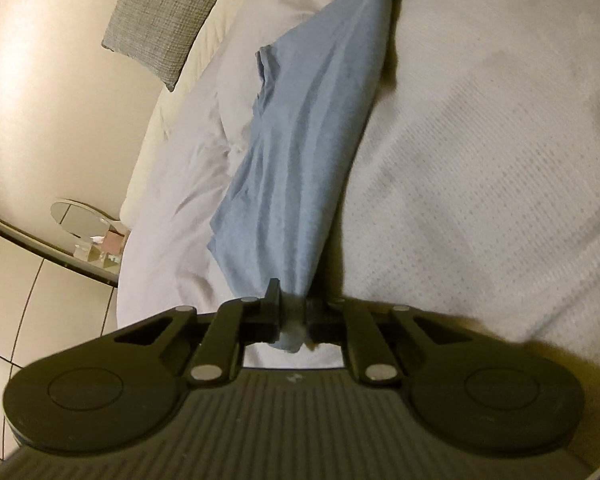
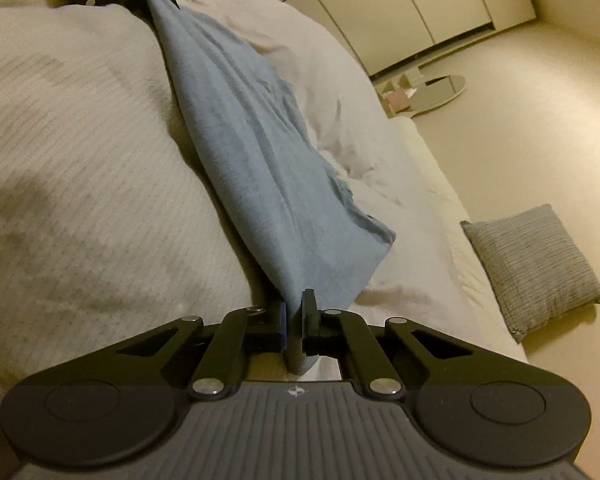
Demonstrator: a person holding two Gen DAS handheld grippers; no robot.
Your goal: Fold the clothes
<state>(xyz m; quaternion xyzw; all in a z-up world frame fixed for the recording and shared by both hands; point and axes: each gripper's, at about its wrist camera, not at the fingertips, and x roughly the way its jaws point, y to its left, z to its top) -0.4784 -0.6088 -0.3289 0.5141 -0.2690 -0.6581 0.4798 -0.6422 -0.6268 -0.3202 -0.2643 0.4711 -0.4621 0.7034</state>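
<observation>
Left wrist view: left gripper and right gripper are each pinching one end of a blue garment.

It is hanging stretched between them above a white bed, its loose edge drooping toward the rumpled duvet. A grey cushion is lying beyond the bed's edge; a round mirror is resting near the wardrobe.

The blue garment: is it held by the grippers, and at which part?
Yes. The left gripper and right gripper each pinch one end of the blue garment, stretched between them.
</observation>
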